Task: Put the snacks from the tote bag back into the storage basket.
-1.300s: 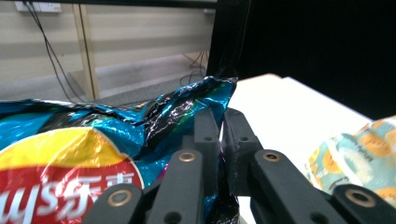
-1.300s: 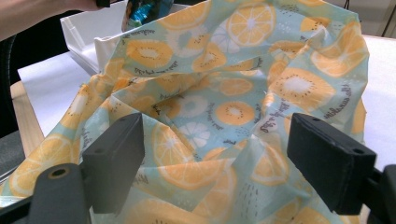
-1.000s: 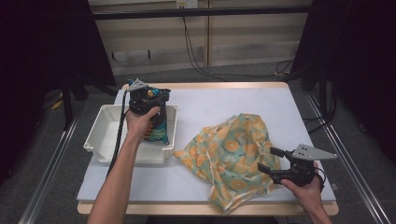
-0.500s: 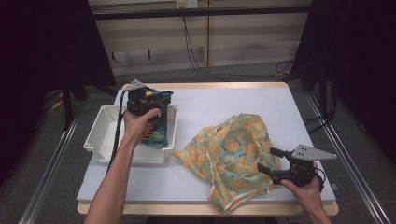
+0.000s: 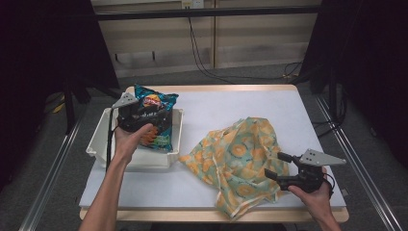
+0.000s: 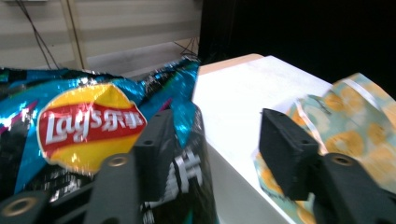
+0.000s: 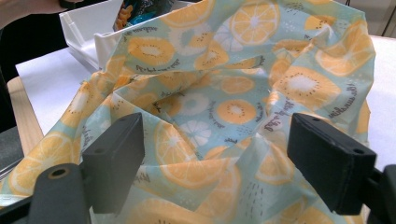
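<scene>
A blue Lay's chips bag (image 5: 155,102) leans in the white bin (image 5: 96,144) at the table's left. My left gripper (image 5: 156,118) hovers over the bag's near side. In the left gripper view the bag (image 6: 88,121) sits behind and beside the left jaw, and the left gripper (image 6: 219,149) is open with nothing between its pads. Its jaws have just been closing a little after opening wide. A citrus-print cloth (image 5: 235,154) lies crumpled right of the bin. My right gripper (image 5: 275,166) rests at its near right edge, open. The cloth (image 7: 210,93) spreads beyond the wide jaws.
The white table (image 5: 231,106) has a wooden edge, with bare surface behind the cloth and between cloth and bin. In the right gripper view the bin (image 7: 84,28) stands past the cloth. Metal rails run along both sides of the table, and cables trail on the floor behind.
The left gripper let go of the chips bag, opened, and drew back toward the near left. The bag now leans in the bin by itself. The right gripper kept still.
</scene>
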Available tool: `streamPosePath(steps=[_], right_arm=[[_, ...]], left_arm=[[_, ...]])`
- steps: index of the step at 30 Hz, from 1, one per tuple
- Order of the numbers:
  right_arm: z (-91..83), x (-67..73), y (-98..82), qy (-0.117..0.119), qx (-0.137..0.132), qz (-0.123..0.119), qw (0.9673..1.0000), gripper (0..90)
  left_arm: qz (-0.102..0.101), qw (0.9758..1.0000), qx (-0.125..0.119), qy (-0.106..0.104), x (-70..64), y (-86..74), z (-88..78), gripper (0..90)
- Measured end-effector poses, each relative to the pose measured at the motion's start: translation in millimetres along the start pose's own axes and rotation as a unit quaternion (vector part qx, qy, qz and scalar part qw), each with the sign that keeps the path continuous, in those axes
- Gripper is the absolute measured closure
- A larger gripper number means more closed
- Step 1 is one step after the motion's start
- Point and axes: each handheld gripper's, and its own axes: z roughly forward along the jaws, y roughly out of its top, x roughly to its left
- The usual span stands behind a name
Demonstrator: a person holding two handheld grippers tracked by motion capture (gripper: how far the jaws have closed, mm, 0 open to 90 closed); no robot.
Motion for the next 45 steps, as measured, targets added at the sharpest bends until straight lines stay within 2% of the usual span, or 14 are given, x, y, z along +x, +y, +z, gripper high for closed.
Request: streamPosePath(steps=[2,4,8,9,10,15,17,19,26,28,32,36,45], right_arm=[[0.1,0.0,-0.1,0.0,0.001,0.0,1.0,18.6],[0.1,0.3,0.0,0.0,-0.001,0.0,1.0,18.6],[0.4,0.1,-0.1,-0.001,0.001,0.0,1.0,18.6],[0.6,0.2,-0.2,-0.001,0.001,0.0,1.0,18.6],[0.7,0.4,-0.2,-0.002,0.001,0.0,1.0,18.6],[1.2,-0.3,-0.7,-0.002,0.003,0.002,1.0,18.6],[1.1,-0.6,-0.9,-0.003,0.002,0.001,1.0,18.6],[0.8,-0.2,-0.9,-0.004,0.002,0.0,1.0,18.6],[0.3,0.1,-2.5,-0.004,0.005,-0.001,1.0,18.6],[0.8,0.1,-3.3,-0.003,0.007,-0.002,1.0,18.6],[1.6,0.0,-4.1,-0.003,0.01,-0.001,0.9999,18.5],[2.2,0.0,-4.2,-0.003,0.011,-0.001,0.9999,18.5],[3.5,-0.6,-4.6,-0.004,0.011,-0.001,0.9999,18.4]], left_arm=[[0.004,1.0,0.0,-0.005,0.1,-6.3,-8.3,63.5],[0.003,1.0,0.002,0.001,0.6,-12.4,-14.1,70.6],[0.003,0.9999,0.012,-0.001,5.7,-26.5,-25.5,88.1],[0.003,0.9999,0.012,0.004,5.8,-29.6,-28.3,90.0],[0.0,0.9999,0.01,-0.003,6.0,-32.9,-30.3,90.0],[0.0,0.9998,0.02,-0.007,4.0,-47.7,-38.0,90.0],[0.006,0.9993,0.036,-0.005,4.1,-50.9,-39.8,90.0],[0.003,0.9993,0.036,-0.011,4.4,-54.5,-42.5,90.0],[0.011,0.9977,0.064,-0.019,6.0,-65.1,-41.9,90.0],[0.016,0.9967,0.077,-0.019,7.7,-68.6,-40.3,90.0],[0.012,0.9946,0.1,-0.026,11.8,-76.1,-34.2,90.0],[0.016,0.9921,0.122,-0.026,13.0,-81.7,-28.0,90.0],[0.02,0.987,0.159,-0.01,17.0,-87.8,-11.4,90.0]])
